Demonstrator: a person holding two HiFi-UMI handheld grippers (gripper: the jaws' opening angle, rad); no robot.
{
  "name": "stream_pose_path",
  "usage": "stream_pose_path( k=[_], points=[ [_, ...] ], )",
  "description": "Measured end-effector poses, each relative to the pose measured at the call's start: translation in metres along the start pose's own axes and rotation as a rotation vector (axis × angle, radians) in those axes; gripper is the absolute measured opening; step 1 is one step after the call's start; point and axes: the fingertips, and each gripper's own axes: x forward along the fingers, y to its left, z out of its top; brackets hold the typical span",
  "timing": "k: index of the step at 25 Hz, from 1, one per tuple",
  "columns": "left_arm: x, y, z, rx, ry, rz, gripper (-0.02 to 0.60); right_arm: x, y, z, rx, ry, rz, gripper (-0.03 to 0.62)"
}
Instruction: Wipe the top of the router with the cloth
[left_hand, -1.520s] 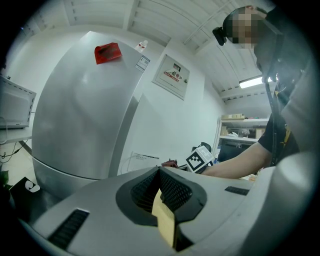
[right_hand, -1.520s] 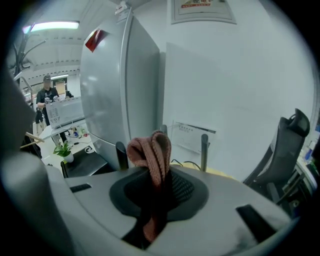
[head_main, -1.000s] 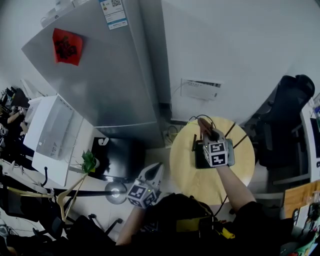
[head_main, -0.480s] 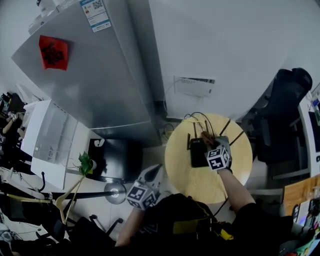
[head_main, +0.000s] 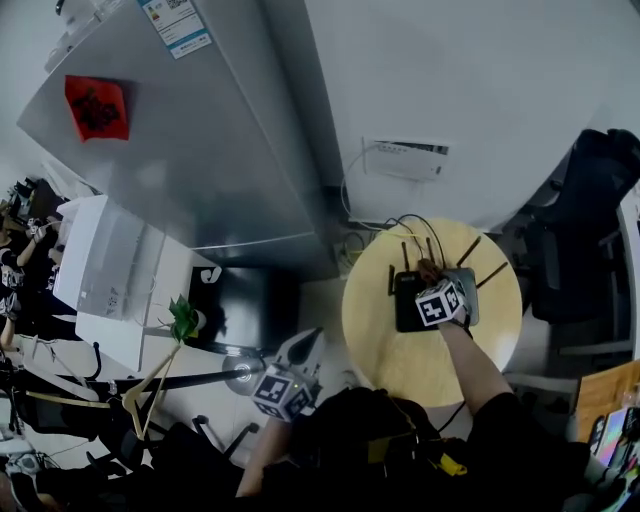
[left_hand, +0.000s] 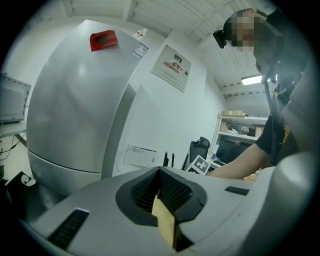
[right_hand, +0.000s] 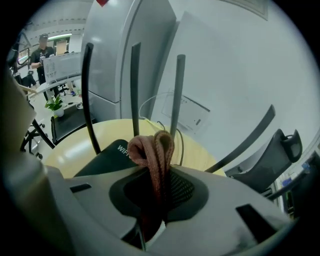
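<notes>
Router (right_hand: 106, 156) top is a flat black slab showing at about 9 o'clock of the right gripper (right_hand: 159, 186), low and close under the cloth (right_hand: 152, 149). The jaws of this gripper are pressed together on the cloth, a brownish-pink fold that stands up out of the seam in a rounded loop, its lower part pinched down between the pads. Whether the loop touches the router surface cannot be told from here.

Beyond the loop, at 12 o'clock, thin dark antennas (right_hand: 134, 85) rise from the router's far edge, so the uncovered stretch lies mostly leftward. The next sweep likely runs from 3 toward 9 o'clock, along the antenna row.

From the head view, the router sits on a round yellow worktop (head_main: 400, 362), toward its far side, with the right gripper over it.

The left gripper (head_main: 306, 343) hangs off the worktop at about 8 o'clock of it, well apart from the router. Its jaws are drawn together with nothing between them. The right one is plainly the nearer.
</notes>
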Motion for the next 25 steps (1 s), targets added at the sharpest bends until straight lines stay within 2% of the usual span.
stream_pose_path(
  k=[3,7,15,18,22,25],
  points=[
    [-0.002,0.007,0.002,-0.013,0.003,0.024,0.0,0.013,0.003,-0.005,-0.003,0.051,-0.003,0.063],
    [-0.006,0.018,-0.002,-0.024,0.004,0.044,0.0,0.021,0.005,-0.005,-0.006,0.055,-0.019,0.063],
    [-0.002,0.018,0.0,-0.02,0.002,0.026,0.0,0.025,0.0,-0.007,0.136,0.11,0.013,0.062],
    [-0.002,0.014,0.002,-0.012,-0.003,0.015,0.0,0.02,-0.003,-0.004,0.18,0.078,-0.007,0.062],
    [-0.004,0.012,0.002,-0.009,-0.013,0.001,0.0,0.008,-0.007,0.009,0.186,-0.005,-0.044,0.062],
    [-0.006,0.012,-0.001,-0.007,-0.02,-0.009,0.0,0.007,-0.005,0.017,0.213,-0.055,-0.027,0.062]
  ],
)
